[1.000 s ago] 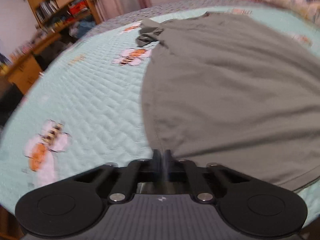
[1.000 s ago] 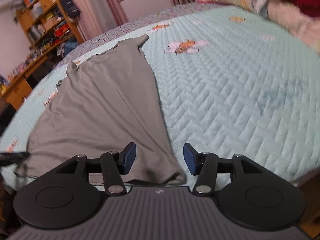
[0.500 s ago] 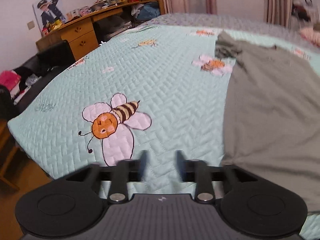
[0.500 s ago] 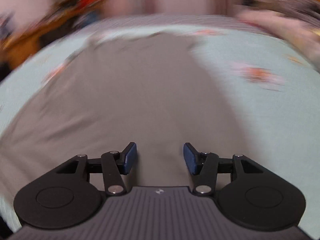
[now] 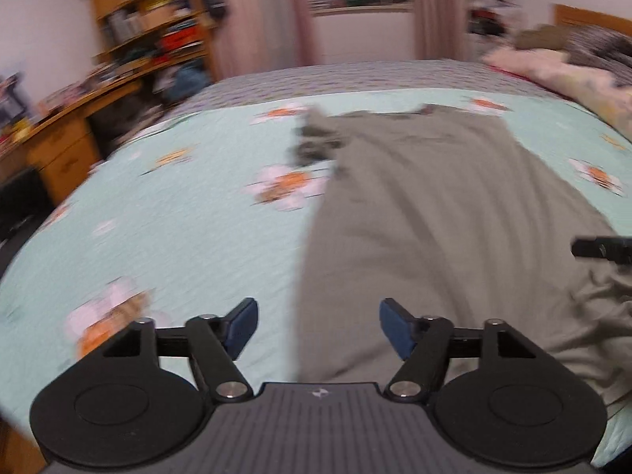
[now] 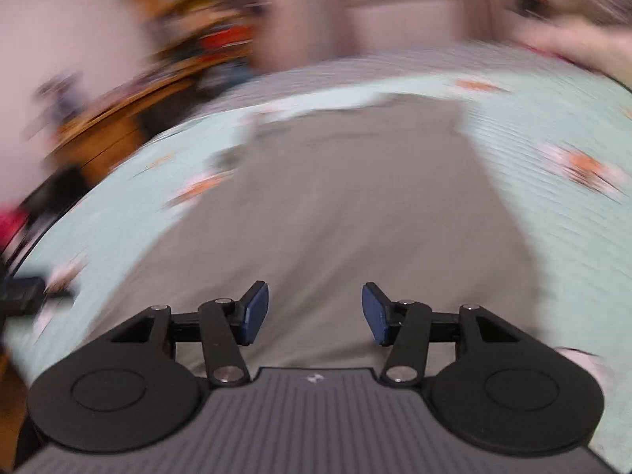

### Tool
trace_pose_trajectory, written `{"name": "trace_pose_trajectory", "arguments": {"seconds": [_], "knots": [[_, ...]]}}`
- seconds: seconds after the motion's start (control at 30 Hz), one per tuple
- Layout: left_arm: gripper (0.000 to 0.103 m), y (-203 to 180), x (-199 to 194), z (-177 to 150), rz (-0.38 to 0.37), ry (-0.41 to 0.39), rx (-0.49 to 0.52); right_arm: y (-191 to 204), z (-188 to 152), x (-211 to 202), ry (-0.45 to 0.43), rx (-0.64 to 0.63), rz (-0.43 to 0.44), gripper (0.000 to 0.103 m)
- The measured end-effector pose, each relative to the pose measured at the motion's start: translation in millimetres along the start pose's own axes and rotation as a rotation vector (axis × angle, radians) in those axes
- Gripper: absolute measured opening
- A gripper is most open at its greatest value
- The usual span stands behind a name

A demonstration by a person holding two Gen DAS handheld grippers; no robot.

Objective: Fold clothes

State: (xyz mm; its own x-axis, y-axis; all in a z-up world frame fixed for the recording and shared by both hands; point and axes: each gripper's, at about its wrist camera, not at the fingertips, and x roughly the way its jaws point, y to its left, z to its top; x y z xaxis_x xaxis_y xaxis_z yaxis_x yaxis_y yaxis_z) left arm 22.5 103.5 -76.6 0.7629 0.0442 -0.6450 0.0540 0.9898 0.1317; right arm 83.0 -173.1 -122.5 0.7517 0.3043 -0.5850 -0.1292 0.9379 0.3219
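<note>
Left wrist view: your left gripper (image 5: 318, 326) hangs above the near left edge of the shirt (image 5: 434, 217). Its jaws have just been opening and now stand wide apart, nothing between the blue pads (image 5: 241, 328), only quilt and shirt edge below them. Shirt is grey, spread lengthwise on the quilt (image 5: 177, 237), collar end far from you. Left sleeve (image 5: 316, 146) bunched at the far corner, beside a flower print. Near right part of the shirt is rumpled into folds. Tip of your right gripper (image 5: 600, 249) pokes in at the right edge, over the cloth.

Right wrist view, heavily blurred: right gripper (image 6: 315, 312) sits over the middle of the shirt's (image 6: 335, 217) near end, fingers parted and released, holding nothing. Quilt (image 6: 553, 197) shows on both sides of the shirt. Dark shape at far left edge, too smeared to identify. Shelves (image 5: 158, 31) and desk (image 5: 59, 146) stand beyond the bed's left side.
</note>
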Motion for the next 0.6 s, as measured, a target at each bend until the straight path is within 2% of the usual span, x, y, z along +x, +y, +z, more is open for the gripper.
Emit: {"name": "trace_pose_trajectory", "arguments": {"seconds": [0.07,0.1,0.13,0.17,0.23,0.27,0.3,0.33,0.37,0.4,0.43,0.47,0.5,0.57,0.6], "knots": [[0.070,-13.6,32.4,2.6,-0.076,0.025,0.026,-19.9,-3.3,3.0,0.013,0.046,-0.040,0.055],[0.065,-17.6,50.4,1.2,-0.079,0.054,0.041,-25.3,-8.3,4.3,0.021,0.052,-0.058,0.055],[0.046,-15.8,65.7,-3.7,-0.023,0.096,0.060,-30.0,-13.7,2.2,0.022,0.056,-0.072,0.055],[0.047,-11.1,78.8,-9.8,0.056,0.141,0.080,-34.9,-19.0,-1.1,0.022,0.061,-0.086,0.055],[0.047,15.9,81.0,-19.4,0.231,0.161,0.085,-41.0,-27.2,-7.6,0.020,0.056,-0.111,0.055],[0.055,32.7,78.3,-23.8,0.317,0.167,0.083,-40.7,-29.5,-10.7,0.018,0.041,-0.120,0.055],[0.058,50.1,75.2,-28.3,0.400,0.177,0.081,-42.0,-32.7,-15.0,0.016,0.017,-0.126,0.055],[0.058,67.4,69.6,-30.8,0.400,0.185,0.040,-44.1,-39.1,-19.3,0.015,-0.007,-0.129,0.055],[0.057,84.7,62.4,-32.0,0.341,0.191,-0.029,-45.6,-43.6,-20.3,0.015,-0.024,-0.130,0.055],[0.057,94.2,56.2,-31.0,0.317,0.193,-0.075,-46.9,-47.0,-20.1,0.017,-0.039,-0.130,0.055],[0.055,98.3,50.7,-28.5,0.318,0.194,-0.105,-46.5,-47.9,-20.2,0.017,-0.047,-0.131,0.055],[0.044,98.1,44.4,-24.2,0.326,0.185,-0.123,-45.6,-47.8,-20.5,0.016,-0.052,-0.132,0.056],[0.044,95.3,37.3,-19.5,0.306,0.163,-0.135,-46.2,-46.3,-20.9,0.017,-0.044,-0.127,0.058],[0.045,84.4,25.2,-8.6,0.173,0.112,-0.171,-49.4,-42.8,-23.6,0.018,-0.010,-0.109,0.060],[0.049,74.0,20.2,-4.5,0.106,0.092,-0.172,-52.5,-41.5,-27.4,0.015,0.010,-0.099,0.060]]}}
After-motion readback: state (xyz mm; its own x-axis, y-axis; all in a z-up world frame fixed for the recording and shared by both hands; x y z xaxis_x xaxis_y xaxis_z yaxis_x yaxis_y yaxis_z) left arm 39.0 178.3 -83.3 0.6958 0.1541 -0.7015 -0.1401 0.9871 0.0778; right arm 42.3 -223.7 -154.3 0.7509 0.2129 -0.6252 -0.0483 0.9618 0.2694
